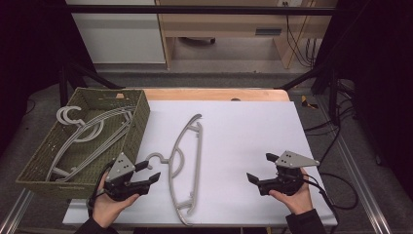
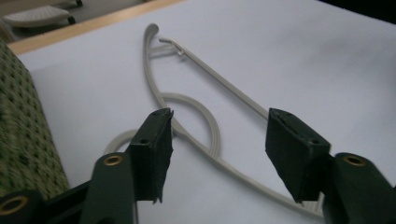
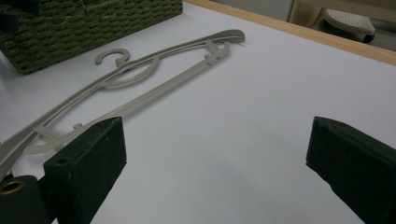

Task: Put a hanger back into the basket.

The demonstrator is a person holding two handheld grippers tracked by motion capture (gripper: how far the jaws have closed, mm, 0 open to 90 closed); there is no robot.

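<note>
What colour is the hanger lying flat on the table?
Light grey; the hanger shows best in the high view.

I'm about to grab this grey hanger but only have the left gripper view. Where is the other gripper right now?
Observer: The right gripper is over the right side of the table, well apart from the hanger.
Operator: Is it carrying anything?
Observer: No. Its jaws stand wide open, with nothing but bare white table between them.
Operator: And the green thing beside me?
Observer: That is a woven basket at the table's left edge, with more grey hangers lying inside it.
</note>
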